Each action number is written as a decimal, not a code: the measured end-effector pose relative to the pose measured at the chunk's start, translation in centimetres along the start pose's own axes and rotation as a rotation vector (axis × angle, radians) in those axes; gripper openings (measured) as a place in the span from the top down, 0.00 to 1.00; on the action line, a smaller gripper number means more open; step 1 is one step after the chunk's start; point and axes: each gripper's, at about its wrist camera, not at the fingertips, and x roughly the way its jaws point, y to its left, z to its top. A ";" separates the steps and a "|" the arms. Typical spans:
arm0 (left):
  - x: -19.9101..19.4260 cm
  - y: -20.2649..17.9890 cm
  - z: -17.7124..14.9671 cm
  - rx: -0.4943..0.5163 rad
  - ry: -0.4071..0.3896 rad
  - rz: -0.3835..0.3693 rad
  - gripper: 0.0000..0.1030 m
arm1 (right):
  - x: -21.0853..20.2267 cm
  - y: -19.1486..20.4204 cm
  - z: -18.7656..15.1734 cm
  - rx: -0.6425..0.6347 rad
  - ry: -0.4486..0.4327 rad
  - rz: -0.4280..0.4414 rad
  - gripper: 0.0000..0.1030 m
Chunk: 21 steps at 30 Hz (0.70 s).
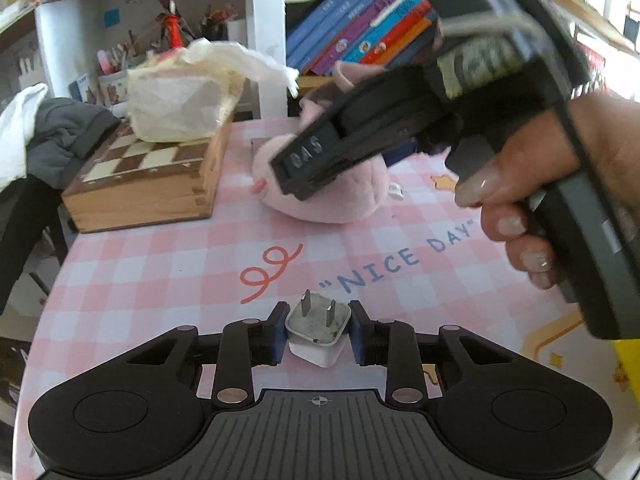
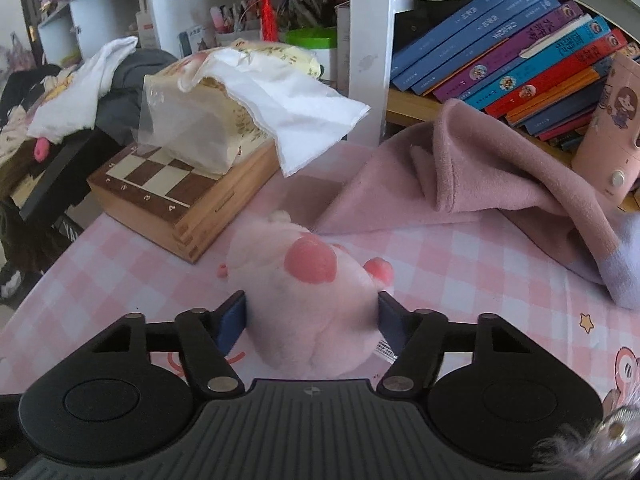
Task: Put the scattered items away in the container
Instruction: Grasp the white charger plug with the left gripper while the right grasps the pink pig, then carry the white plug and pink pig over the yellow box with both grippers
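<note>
My left gripper (image 1: 319, 330) is shut on a white plug adapter (image 1: 319, 334), prongs pointing forward, held above the pink checked table (image 1: 160, 272). My right gripper (image 2: 312, 316) has both blue pads against the sides of a pink plush toy (image 2: 308, 300) that rests on the table; it looks closed on the toy. In the left wrist view the right gripper body crosses the upper right above the plush (image 1: 332, 196), with the hand on its handle. No container shows clearly.
A wooden chess box (image 2: 168, 196) with a tissue pack (image 2: 208, 120) on top stands at the left. A pink cloth (image 2: 480, 176) lies at the back right, a pink cup (image 2: 608, 152) beside it. Leaning books (image 2: 520, 52) fill the shelf behind. Clothes (image 1: 48, 136) pile at far left.
</note>
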 end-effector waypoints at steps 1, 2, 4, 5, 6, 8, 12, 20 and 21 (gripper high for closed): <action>-0.5 0.1 0.0 -0.006 -0.007 -0.001 0.72 | -0.2 0.0 0.0 0.006 -0.003 -0.001 0.41; -1.1 0.2 0.0 -0.011 -0.014 0.000 0.72 | -0.5 0.1 -0.1 0.016 -0.003 0.000 0.42; -2.2 0.5 -0.1 -0.019 -0.024 0.005 0.72 | -1.2 0.1 -0.3 0.037 -0.001 0.007 0.43; -2.7 0.7 -0.1 -0.026 -0.026 0.008 0.72 | -1.6 0.3 -0.5 0.044 0.005 0.010 0.43; -3.2 1.0 -0.2 -0.036 -0.027 0.010 0.72 | -2.1 0.4 -0.6 0.050 0.014 0.008 0.43; -4.3 1.4 -0.6 -0.066 -0.026 0.005 0.72 | -3.3 0.7 -1.1 0.068 0.023 0.012 0.43; -6.4 1.9 -1.6 -0.094 -0.017 -0.009 0.72 | -6.1 1.3 -2.0 0.096 0.004 0.044 0.43; -10.7 2.1 -3.6 -0.080 -0.029 -0.029 0.72 | -11.9 2.5 -4.5 0.114 -0.048 0.070 0.43; -11.3 2.1 -3.8 -0.079 -0.034 -0.032 0.72 | -12.6 2.6 -4.9 0.116 -0.053 0.071 0.43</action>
